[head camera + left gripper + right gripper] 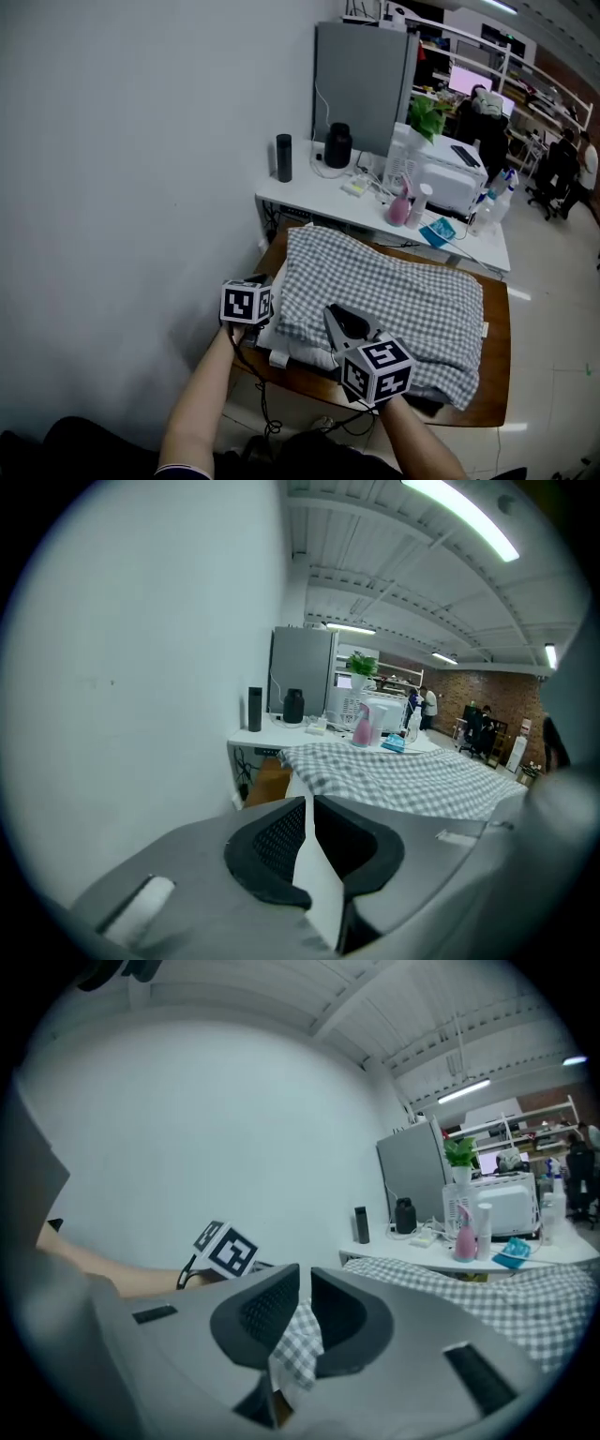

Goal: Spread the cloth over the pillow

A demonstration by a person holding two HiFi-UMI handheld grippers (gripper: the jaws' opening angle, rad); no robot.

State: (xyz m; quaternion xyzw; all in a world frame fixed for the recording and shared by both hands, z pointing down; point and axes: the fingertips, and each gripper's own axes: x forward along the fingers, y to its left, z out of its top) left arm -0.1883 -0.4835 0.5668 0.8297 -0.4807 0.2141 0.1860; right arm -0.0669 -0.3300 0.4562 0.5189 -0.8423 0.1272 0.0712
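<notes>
Right tool (pixel 305 1283) is clamped on the near edge of the checked cloth (pixel 394 291), with a fold pinched between its jaws. Left tool (pixel 309 810) is closed on a white fabric fold at the near left corner. The cloth lies over the white pillow (pixel 305 352) on the wooden bench (pixel 494 375). Beyond, a white bench (pixel 300 192) carries a dark flask (pixel 283 157) and a pink spray bottle (pixel 400 206); their contents are not discernible.
</notes>
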